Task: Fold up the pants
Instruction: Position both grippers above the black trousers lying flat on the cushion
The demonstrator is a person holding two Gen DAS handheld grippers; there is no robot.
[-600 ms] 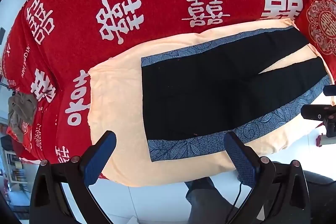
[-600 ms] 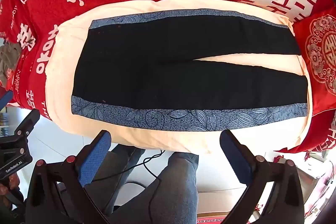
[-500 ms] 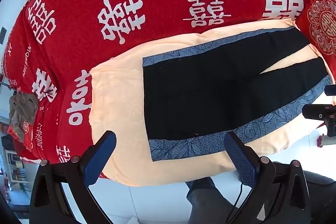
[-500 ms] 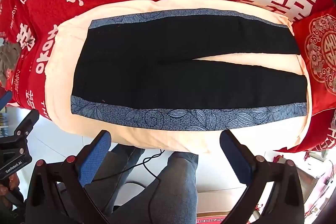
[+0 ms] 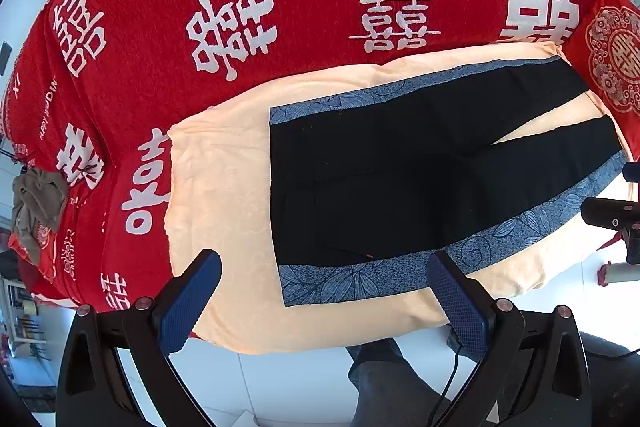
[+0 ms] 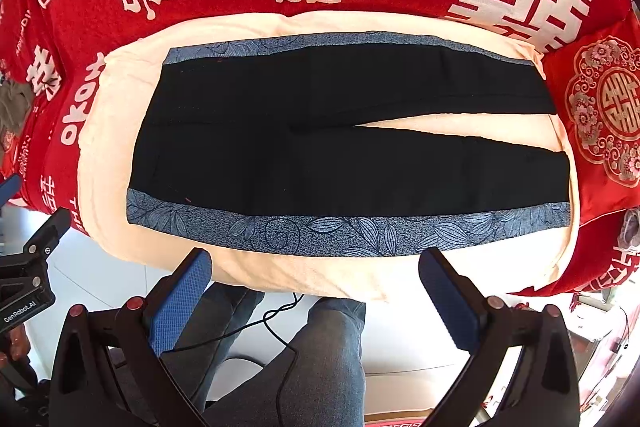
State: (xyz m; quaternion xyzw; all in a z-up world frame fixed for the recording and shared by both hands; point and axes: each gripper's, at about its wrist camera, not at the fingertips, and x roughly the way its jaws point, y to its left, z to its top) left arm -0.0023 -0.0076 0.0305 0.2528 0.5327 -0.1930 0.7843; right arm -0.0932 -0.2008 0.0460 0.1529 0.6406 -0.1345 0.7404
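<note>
Two grippers hang above the near edge of a bed, and both stand with their jaws spread wide and nothing between them. The pants (image 6: 348, 143) lie flat and unfolded on a cream blanket (image 6: 320, 275), black with a blue leaf-patterned band along each outer side; the waist is to the left and the two legs run to the right, parted by a narrow wedge of bare blanket. The cream blanket rests on a red bedspread (image 5: 320, 7) printed with white characters, and it leaves a wide bare margin left of the waist and a thinner strip along the near band. The left gripper (image 5: 324, 291) sits over the near waist corner, its left finger (image 5: 188, 303) above bare blanket and its right finger over the blanket just below the band. The right gripper (image 6: 316, 291) is above the blanket's near edge, clear of the cloth, at about mid-length of the pants. Below that edge lie a white floor (image 5: 280, 379) and the person's legs (image 6: 320, 355) in jeans. A red cushion (image 6: 600, 123) touches the blanket beside the leg ends.
</note>
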